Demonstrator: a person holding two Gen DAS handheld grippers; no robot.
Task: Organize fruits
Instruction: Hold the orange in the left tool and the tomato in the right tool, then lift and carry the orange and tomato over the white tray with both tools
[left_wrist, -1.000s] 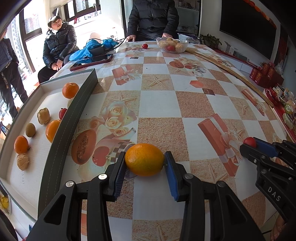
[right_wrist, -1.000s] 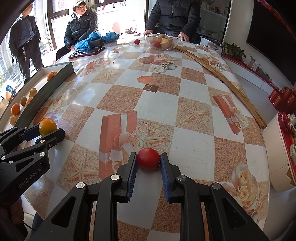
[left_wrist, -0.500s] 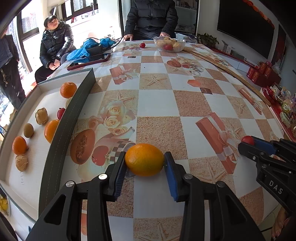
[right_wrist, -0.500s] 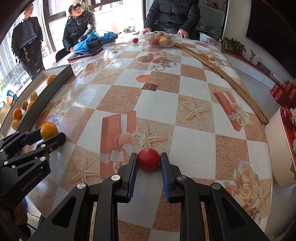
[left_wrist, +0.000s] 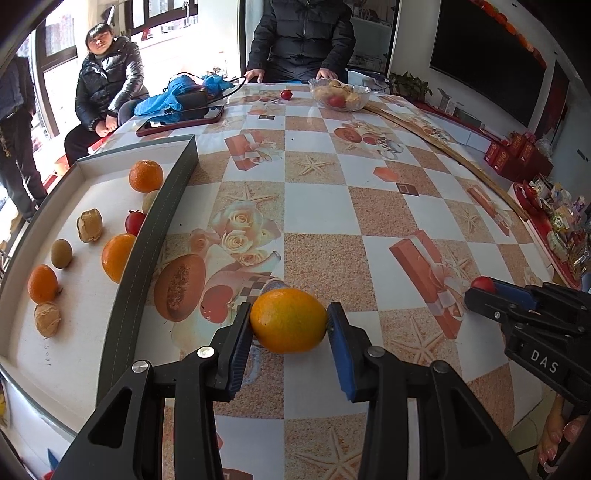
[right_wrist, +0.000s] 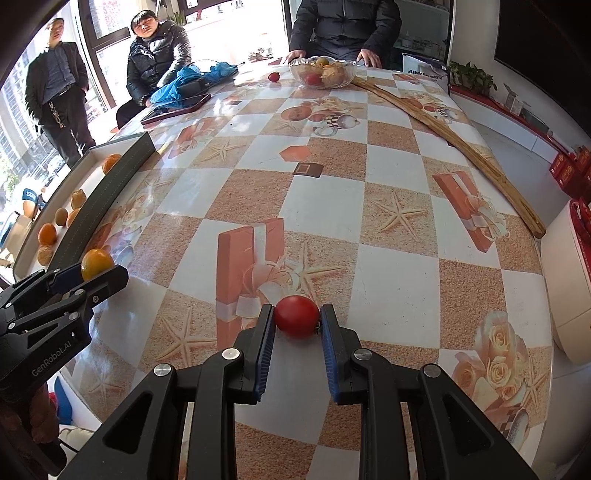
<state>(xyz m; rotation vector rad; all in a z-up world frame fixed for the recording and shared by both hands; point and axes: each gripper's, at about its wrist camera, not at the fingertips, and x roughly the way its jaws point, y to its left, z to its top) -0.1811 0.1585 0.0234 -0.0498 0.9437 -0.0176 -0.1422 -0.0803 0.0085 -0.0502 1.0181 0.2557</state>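
Left tool (left_wrist: 290, 326) is clenched on an orange (left_wrist: 289, 320), blue pads pressed to both sides, fruit over the table (left_wrist: 321, 206) near its front edge. Right tool (right_wrist: 296, 325) is clenched on a small red tomato (right_wrist: 296, 316), also over the table, just past a printed gift-box pattern. Each tool shows in the other's view: the right one at the right edge of the left view, the left one at the lower left of the right view, well apart.

A shallow white tray (left_wrist: 173, 184) with a dark grey wall sits left of the left tool. Inside it: three oranges (left_wrist: 146, 175), a small red fruit (left_wrist: 134, 222), two brown round fruits (left_wrist: 61, 253) and two walnuts (left_wrist: 89, 225), spread out, mostly apart.

Far end of table: a glass bowl (right_wrist: 322, 72) with mixed fruit, one loose red fruit (right_wrist: 273, 76) beside it, a phone (left_wrist: 181, 121), a blue bag (left_wrist: 173, 96). A long wooden stick (right_wrist: 458, 144) lies along the right side. People sit and stand past the far edge.
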